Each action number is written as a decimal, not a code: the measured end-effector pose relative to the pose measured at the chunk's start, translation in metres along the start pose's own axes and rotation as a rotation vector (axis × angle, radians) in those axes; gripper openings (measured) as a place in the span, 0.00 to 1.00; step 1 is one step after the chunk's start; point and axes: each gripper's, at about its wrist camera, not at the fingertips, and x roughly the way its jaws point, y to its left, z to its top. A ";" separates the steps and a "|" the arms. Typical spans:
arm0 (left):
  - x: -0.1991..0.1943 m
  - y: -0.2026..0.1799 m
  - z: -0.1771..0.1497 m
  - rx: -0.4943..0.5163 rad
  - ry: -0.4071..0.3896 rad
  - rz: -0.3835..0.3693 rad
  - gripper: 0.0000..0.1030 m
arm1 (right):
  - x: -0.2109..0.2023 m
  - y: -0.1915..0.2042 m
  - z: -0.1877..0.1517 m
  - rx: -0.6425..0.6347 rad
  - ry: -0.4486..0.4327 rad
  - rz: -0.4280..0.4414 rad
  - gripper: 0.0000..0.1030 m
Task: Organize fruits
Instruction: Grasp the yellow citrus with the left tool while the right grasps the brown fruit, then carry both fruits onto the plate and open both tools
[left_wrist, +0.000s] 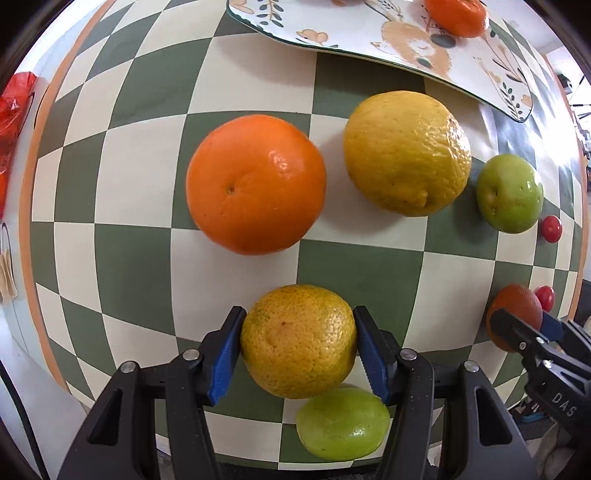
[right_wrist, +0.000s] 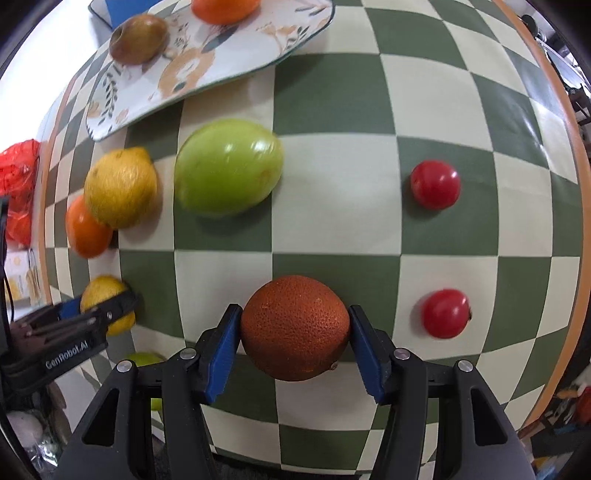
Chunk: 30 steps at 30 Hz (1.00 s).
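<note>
My left gripper (left_wrist: 298, 341) is shut on a yellow-orange citrus (left_wrist: 298, 339), its blue pads against both sides. A green fruit (left_wrist: 341, 422) lies just below it near the table edge. My right gripper (right_wrist: 294, 328) is shut on a dark reddish-orange citrus (right_wrist: 294, 326); this shows at the right of the left wrist view (left_wrist: 515, 314). An orange (left_wrist: 255, 182), a lemon (left_wrist: 406, 151) and a green apple (left_wrist: 509, 192) lie in a row ahead. The patterned plate (left_wrist: 406, 44) at the back holds an orange (left_wrist: 456, 14) and a brown fruit (right_wrist: 138, 37).
Two red tomatoes (right_wrist: 435, 184) (right_wrist: 445, 313) lie on the checkered tablecloth (right_wrist: 332, 92) to the right of the right gripper. A red plastic bag (right_wrist: 18, 184) sits off the table's left edge. The table's front edge is close under both grippers.
</note>
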 end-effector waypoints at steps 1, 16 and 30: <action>0.000 0.000 0.000 -0.003 0.000 -0.004 0.55 | 0.003 0.001 -0.003 0.001 0.003 0.000 0.59; -0.012 0.001 0.007 0.015 -0.026 0.000 0.54 | 0.002 -0.020 -0.009 0.036 -0.020 0.020 0.58; -0.116 0.002 0.043 -0.026 -0.149 -0.225 0.54 | -0.059 0.008 0.017 0.024 -0.131 0.157 0.58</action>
